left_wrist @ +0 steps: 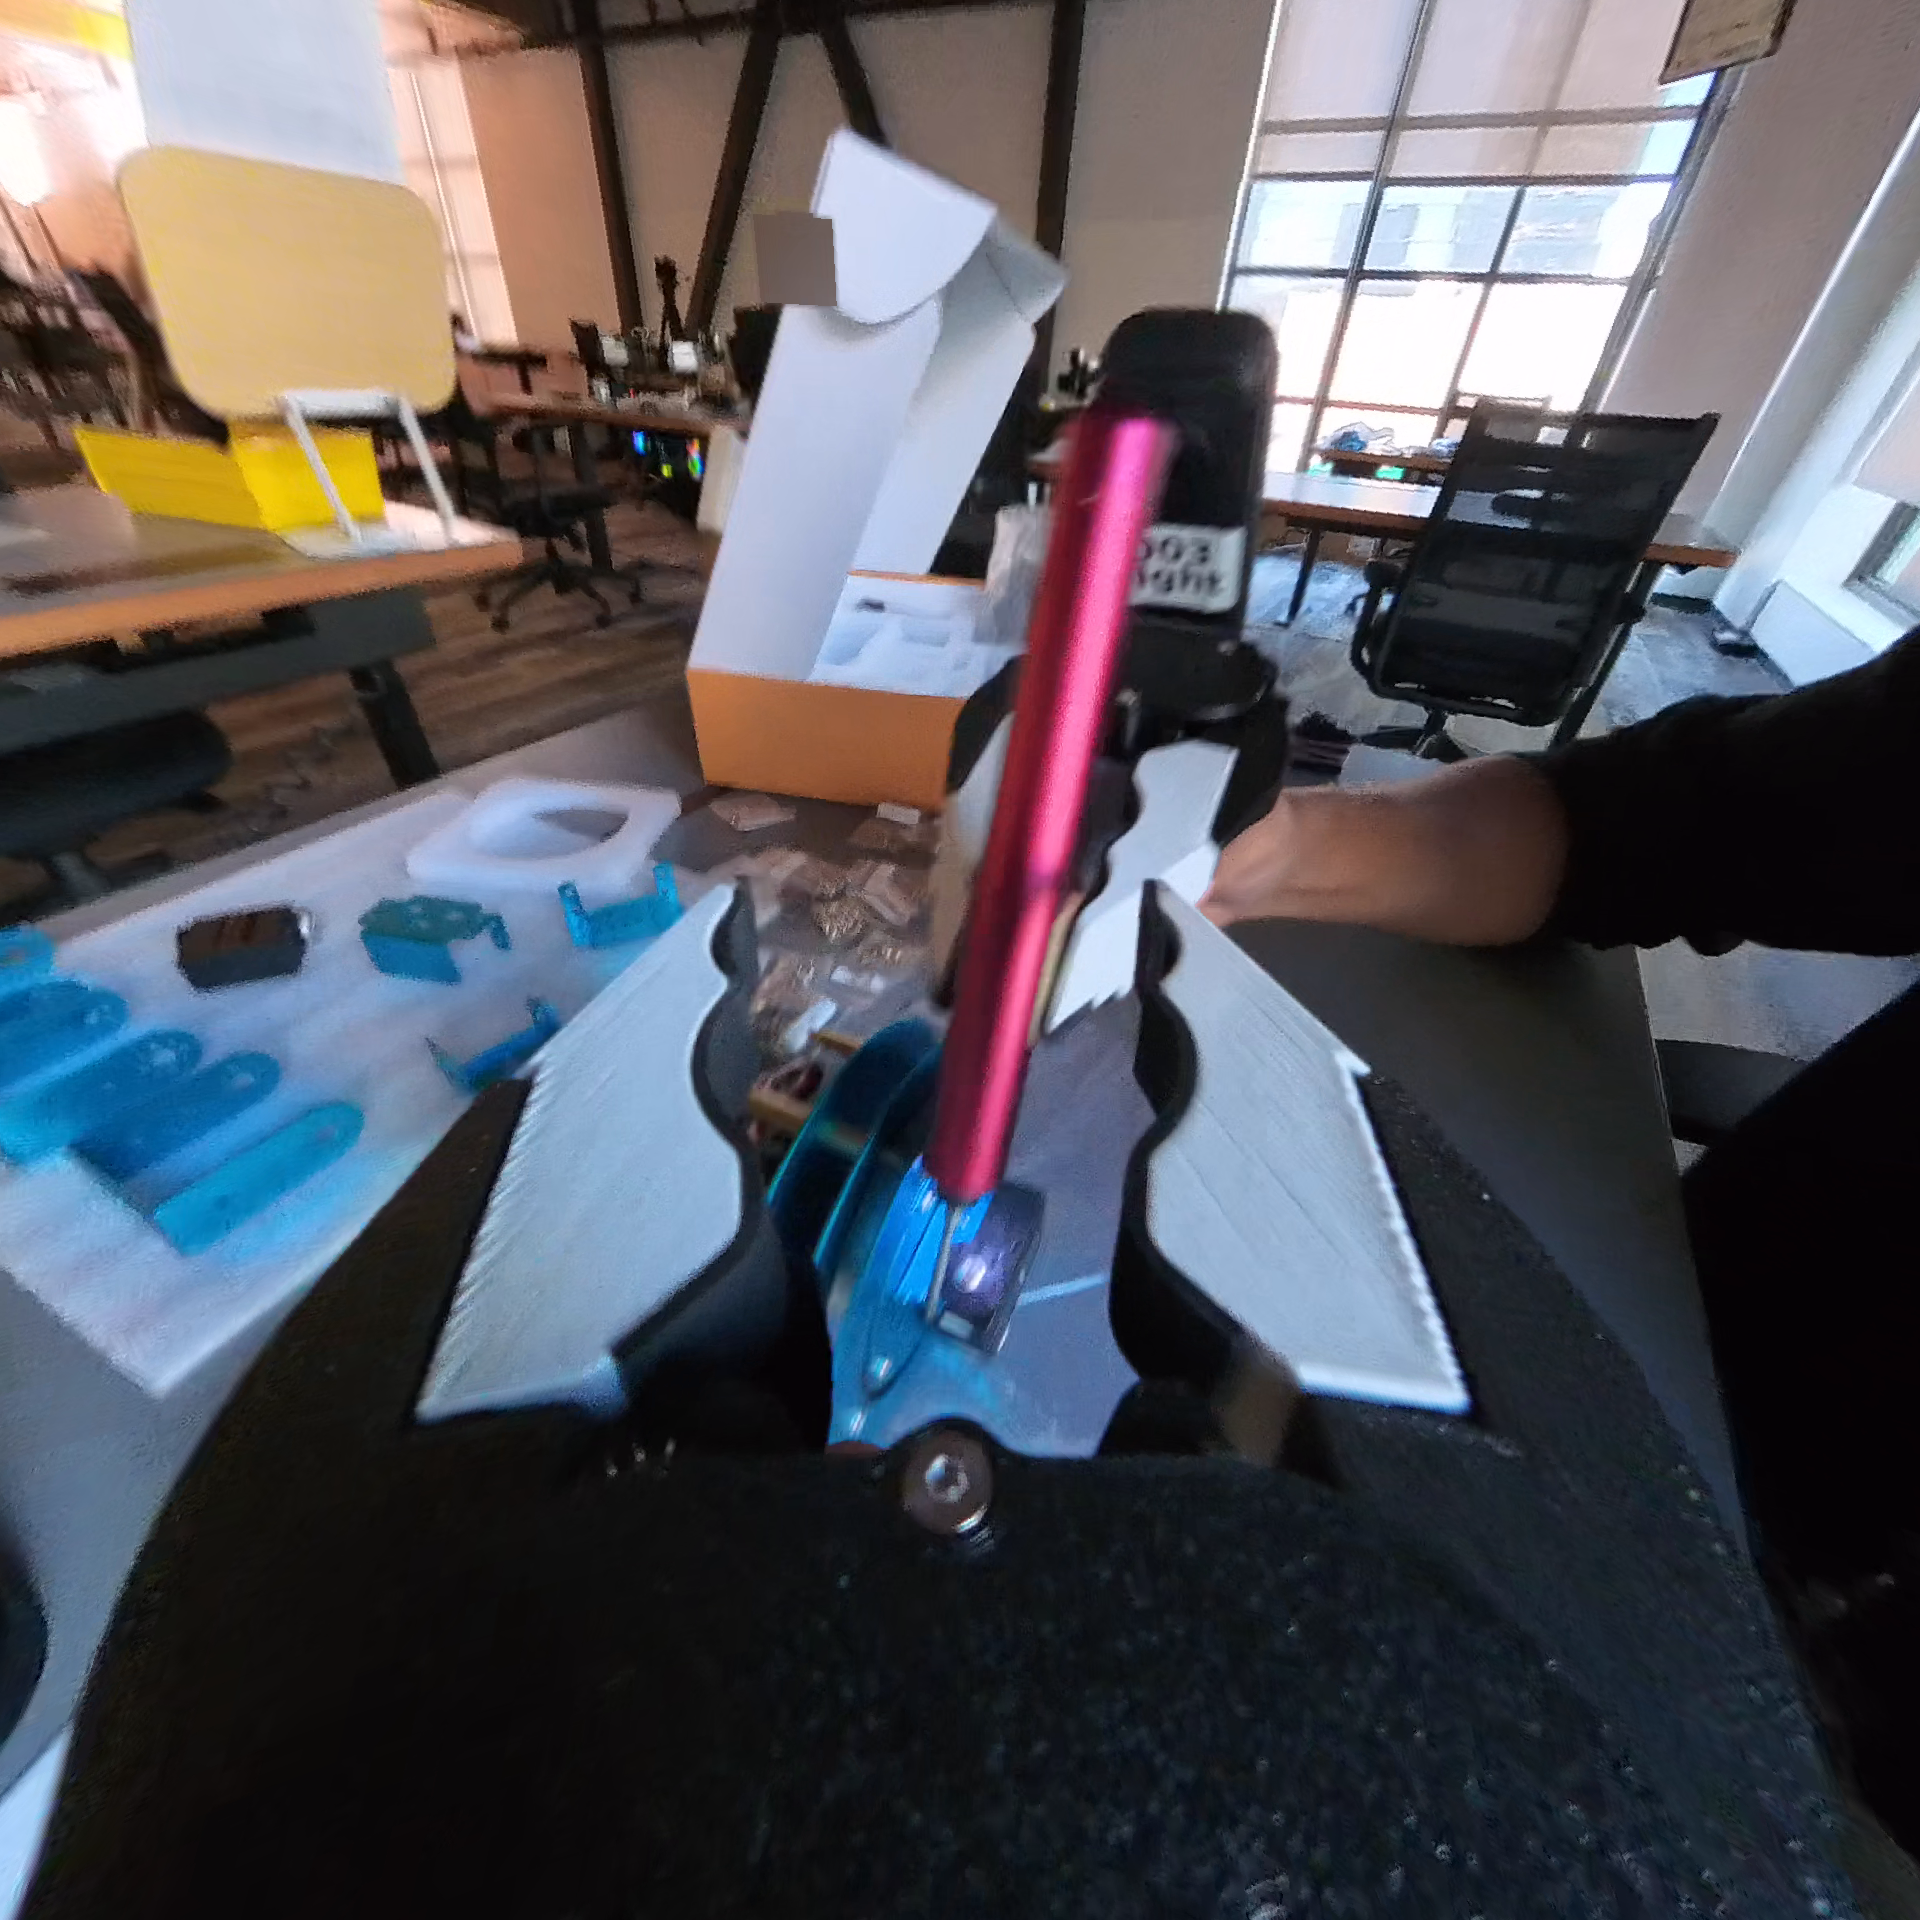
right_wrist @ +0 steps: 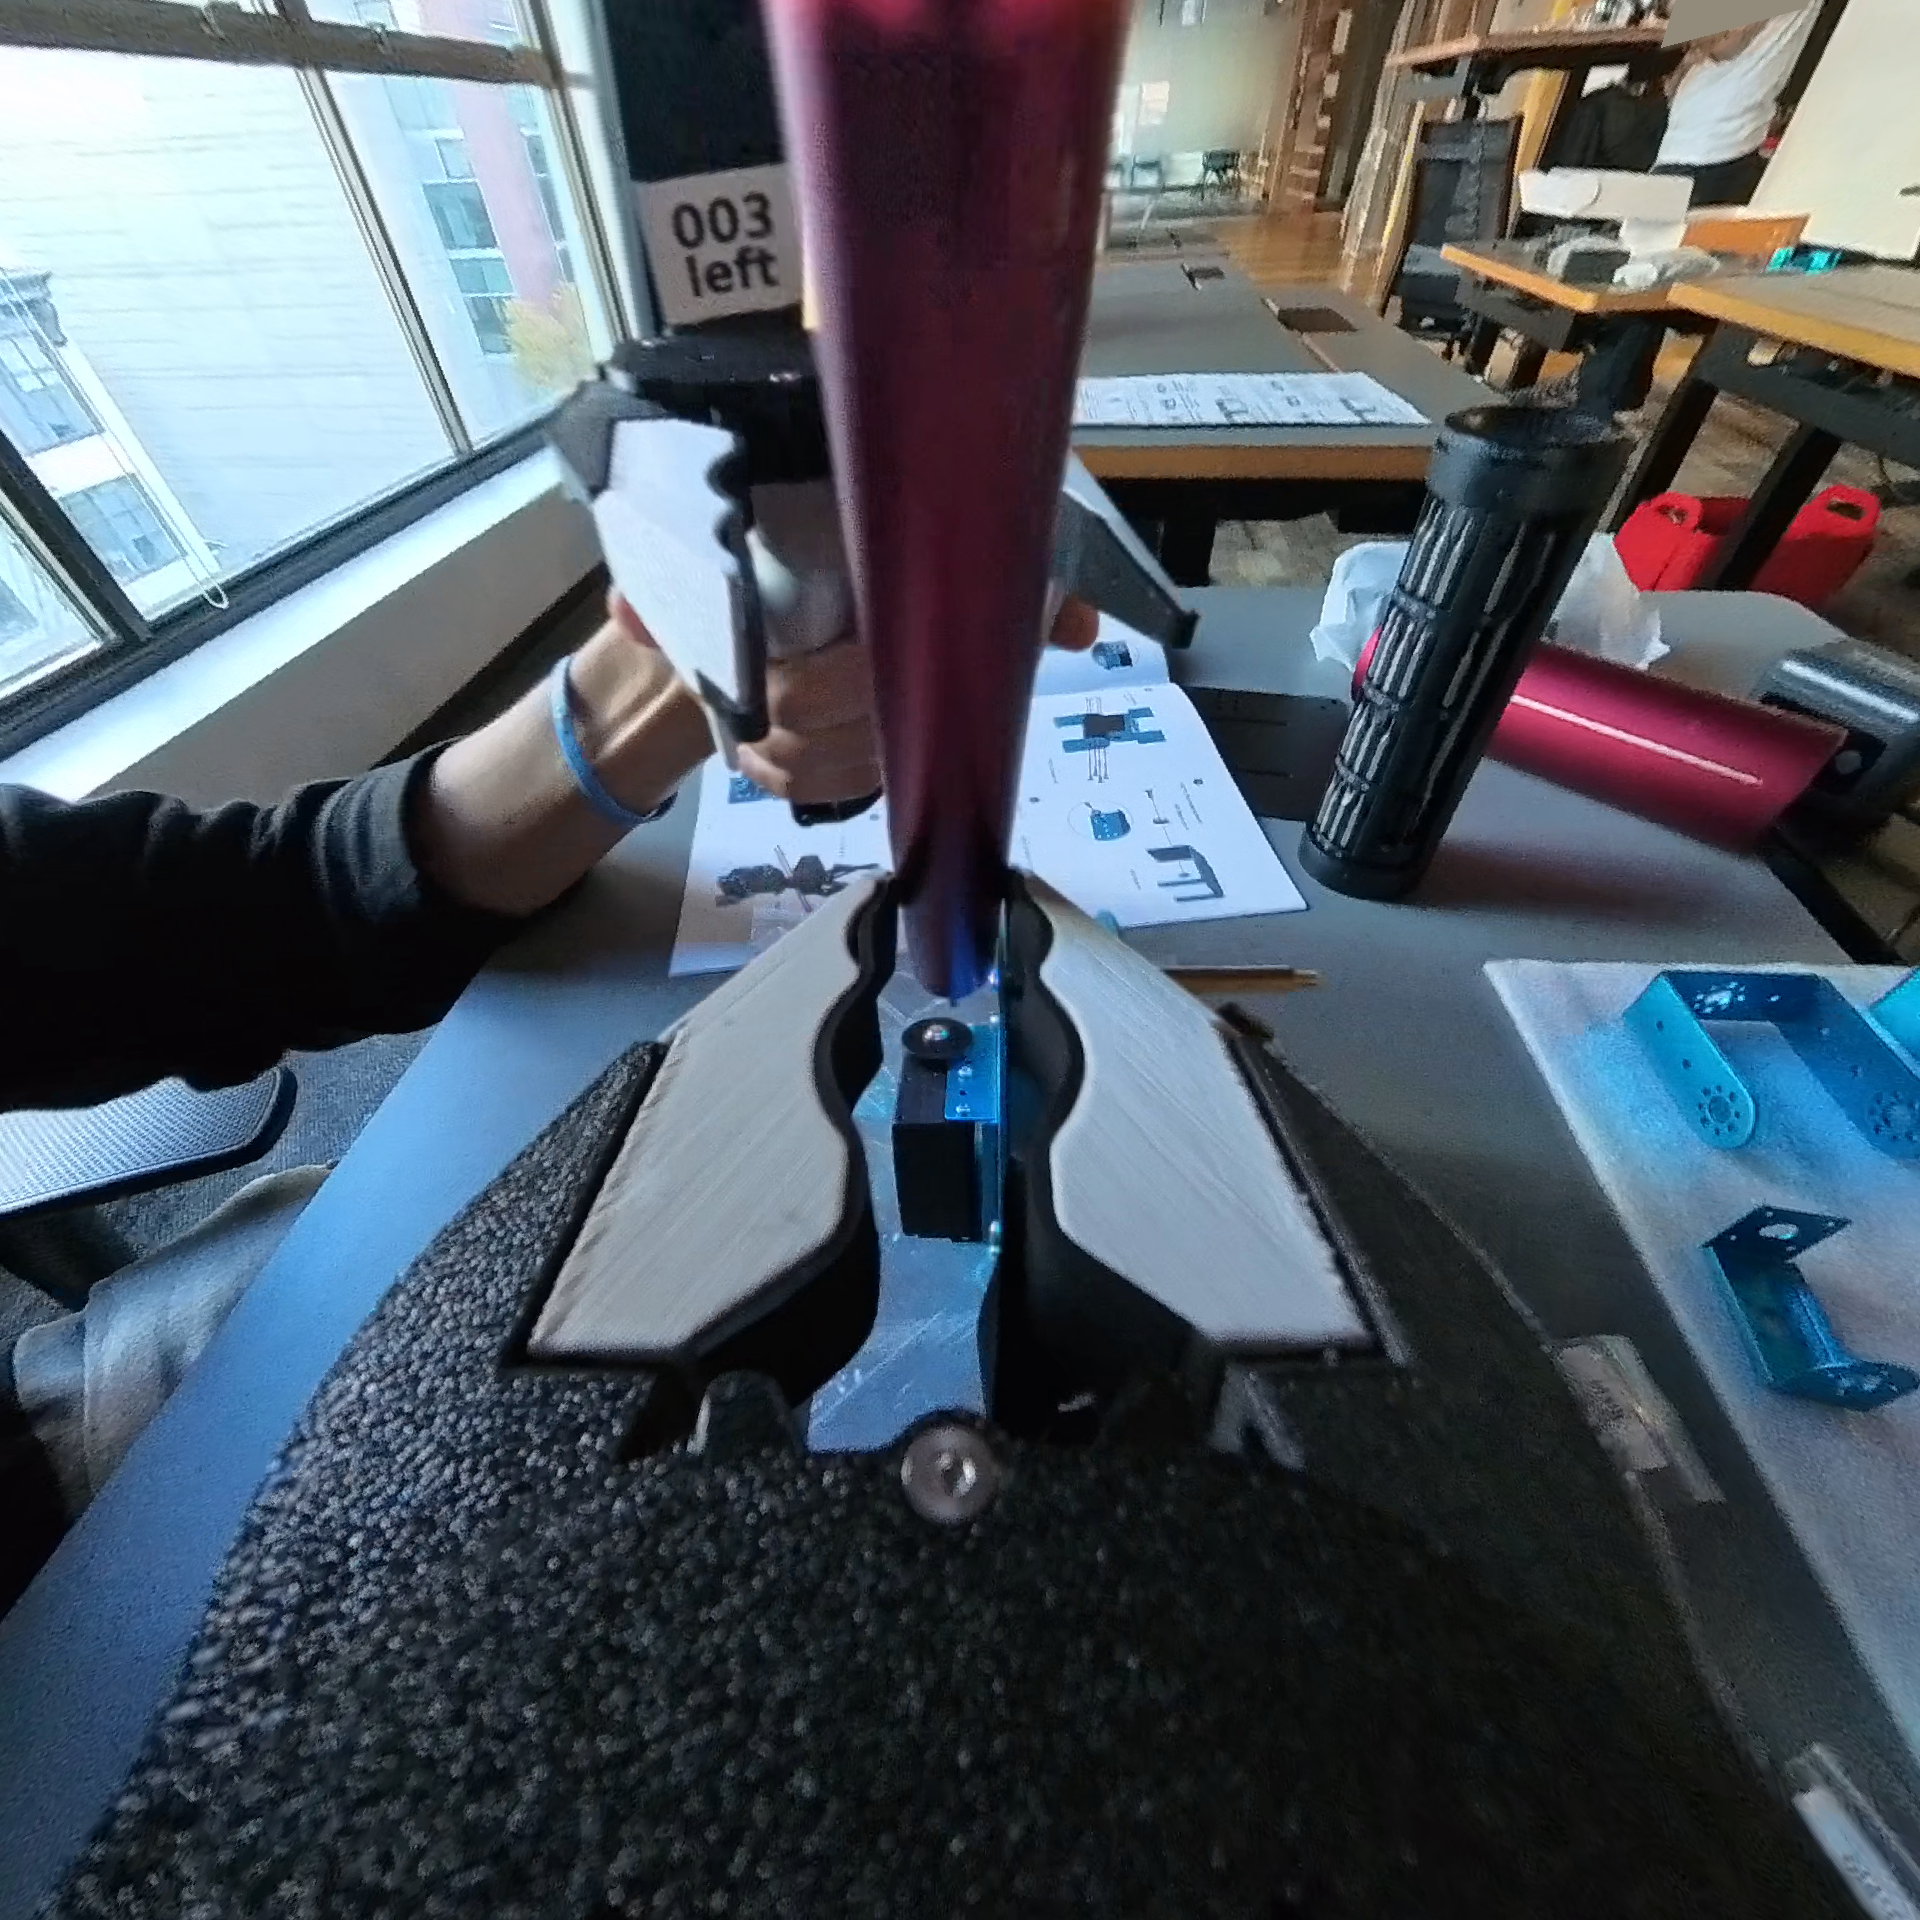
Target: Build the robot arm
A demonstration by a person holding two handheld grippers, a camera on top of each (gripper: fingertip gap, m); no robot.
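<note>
My right gripper [right_wrist: 951,894] is shut on a magenta screwdriver [right_wrist: 935,416] near its lower end. It also shows in the left wrist view [left_wrist: 1023,997], holding the screwdriver [left_wrist: 1060,727] steeply upright. The tip rests on a blue metal bracket assembly [left_wrist: 883,1330] with a black servo block [right_wrist: 930,1153] and a round screw head [right_wrist: 935,1039]. My left gripper [left_wrist: 940,899] is open, its fingers [left_wrist: 623,1143] on either side of the assembly, with grey table showing in the gap. It shows beyond the screwdriver in the right wrist view [right_wrist: 961,675].
A white foam tray [left_wrist: 312,1039] [right_wrist: 1621,1101] holds several blue brackets. An open instruction booklet [right_wrist: 1143,831], a black bit holder [right_wrist: 1455,665] and a red case [right_wrist: 1642,738] lie on the grey table. An orange-and-white box [left_wrist: 831,727] and small bags of screws [left_wrist: 852,904] sit farther off. My left and right fingertips are right by each other.
</note>
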